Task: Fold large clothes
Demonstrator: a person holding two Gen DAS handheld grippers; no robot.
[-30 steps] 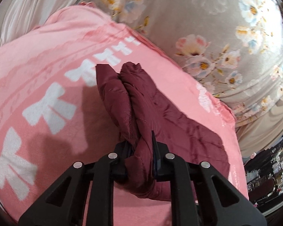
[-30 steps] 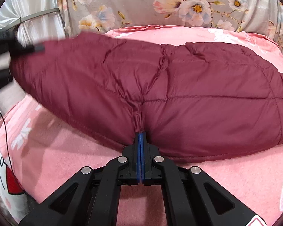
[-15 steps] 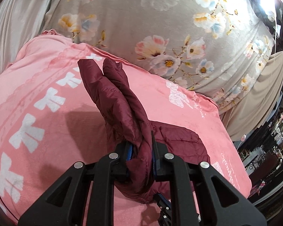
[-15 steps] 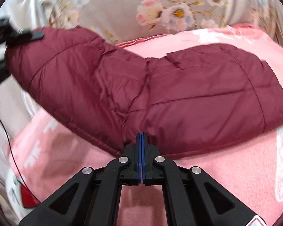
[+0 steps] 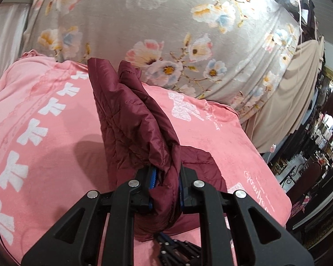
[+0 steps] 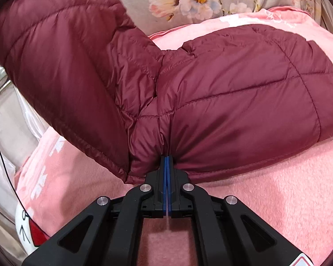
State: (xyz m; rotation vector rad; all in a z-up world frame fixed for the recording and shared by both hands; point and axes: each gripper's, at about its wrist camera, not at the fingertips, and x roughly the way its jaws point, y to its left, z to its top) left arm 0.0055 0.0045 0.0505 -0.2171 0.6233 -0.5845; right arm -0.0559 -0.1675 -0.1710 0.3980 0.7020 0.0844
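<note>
A maroon quilted puffer jacket (image 6: 233, 93) lies partly on a pink fleece blanket (image 6: 266, 199) printed with white bows and script, the blanket spread over a bed. The left gripper (image 5: 165, 184) is clamped on a thick bunched fold of the jacket, its blue-padded jaws held narrowly apart by the fabric, and one part of the garment stands lifted clear of the blanket toward its far edge. The right gripper (image 6: 167, 161) pinches the jacket's near hem with its jaws pressed fully together, a thin edge of fabric caught at their tips. From the right wrist view, the jacket's right part rests flat on the blanket, while its left part rises off the surface toward the upper left corner of the frame. A grey floral bedcover (image 5: 166, 33) lies bunched beyond the blanket's far edge. Cluttered shelves (image 5: 326, 137) show at the far right.
</note>
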